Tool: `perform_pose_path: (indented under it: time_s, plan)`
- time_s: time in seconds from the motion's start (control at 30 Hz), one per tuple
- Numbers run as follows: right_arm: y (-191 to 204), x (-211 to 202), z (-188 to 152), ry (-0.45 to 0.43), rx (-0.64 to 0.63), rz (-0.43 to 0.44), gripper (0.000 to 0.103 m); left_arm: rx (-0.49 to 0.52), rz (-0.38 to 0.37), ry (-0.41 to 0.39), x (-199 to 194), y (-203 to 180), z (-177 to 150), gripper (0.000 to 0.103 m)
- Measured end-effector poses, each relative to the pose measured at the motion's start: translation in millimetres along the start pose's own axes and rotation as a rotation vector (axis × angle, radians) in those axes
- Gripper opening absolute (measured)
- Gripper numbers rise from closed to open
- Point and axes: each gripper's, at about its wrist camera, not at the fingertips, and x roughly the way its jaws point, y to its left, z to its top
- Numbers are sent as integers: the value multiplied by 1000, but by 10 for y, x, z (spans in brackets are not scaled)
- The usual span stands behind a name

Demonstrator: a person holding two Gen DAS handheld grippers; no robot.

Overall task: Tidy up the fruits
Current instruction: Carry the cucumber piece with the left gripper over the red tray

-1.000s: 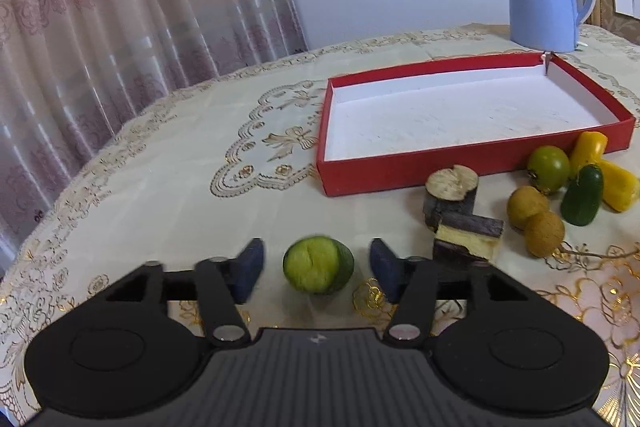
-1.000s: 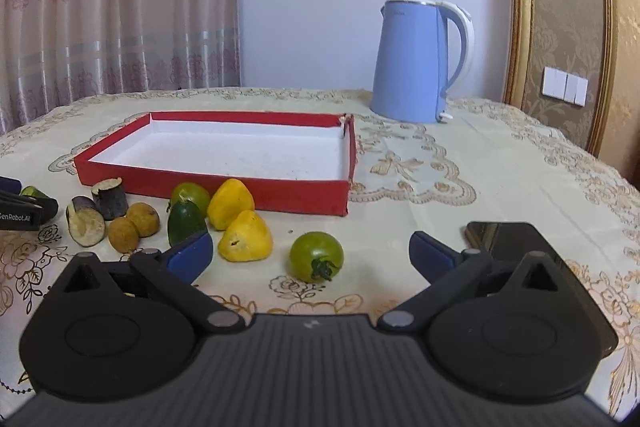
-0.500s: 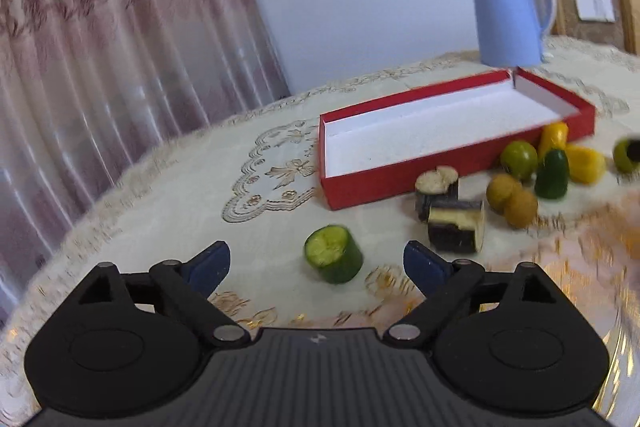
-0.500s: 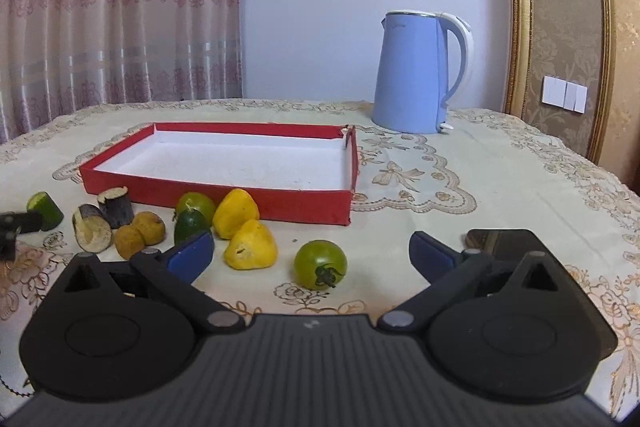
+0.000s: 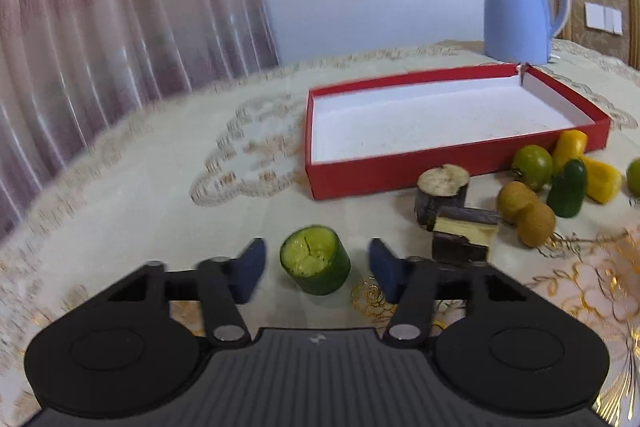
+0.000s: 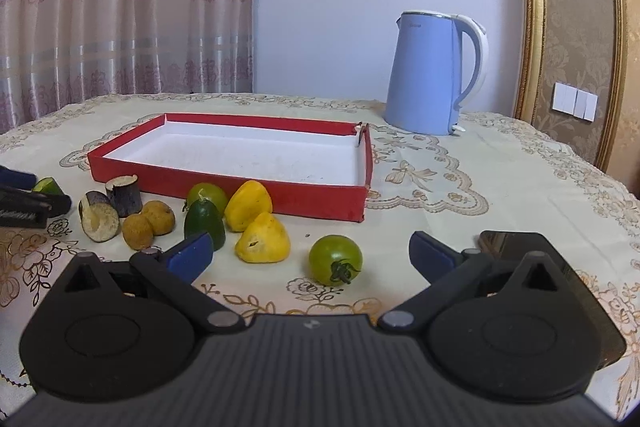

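Red box (image 5: 448, 163) sat empty on table (image 5: 140, 195); no fruit placed yet. Left tool (image 5: 316, 269) had just been closing around cucumber chunk (image 5: 315, 259), pads not yet touching (small gaps either side). Right tool (image 6: 310, 253) gaped wide, empty, near green tomato (image 6: 335, 259). Remaining pieces lay beside box.

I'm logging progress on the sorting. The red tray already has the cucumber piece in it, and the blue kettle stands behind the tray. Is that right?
Not quite. The red tray holds nothing yet; the cucumber piece sits on the tablecloth between the pads of the left claw, which do not touch it, as the left wrist view shows. The blue kettle does stand behind the tray.
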Motion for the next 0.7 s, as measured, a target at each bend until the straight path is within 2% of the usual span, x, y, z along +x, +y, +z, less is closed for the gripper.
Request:
perform_pose_path:
  time_s: [0.03, 0.13, 0.3, 0.4, 0.5, 0.6, 0.67, 0.7]
  plan:
    - [1, 9, -5, 5, -1, 1, 103, -24, -14, 22, 38, 34, 0, 33]
    - [10, 34, -17, 17, -13, -1, 103, -93, -59, 21, 12, 128, -16, 32]
    - [-32, 72, -16, 25, 6, 10, 103, -105, -66, -45, -153, 154, 8, 32]
    - [-58, 109, -11, 38, -3, -4, 93, -99, -70, -72, -216, 133, 81, 32]
    - [-88, 146, 4, 54, -17, -15, 91, -93, -79, -84, -237, 96, 135, 32]
    - [-121, 183, 54, 66, -14, -1, 82, -84, -81, -91, -240, 55, 172, 32]
    - [-135, 230, 90, 79, -19, 7, 68, -77, -81, -96, -241, 27, 197, 32]
    - [-138, 257, 105, 87, -25, 3, 64, -73, -82, -98, -243, 14, 210, 32]
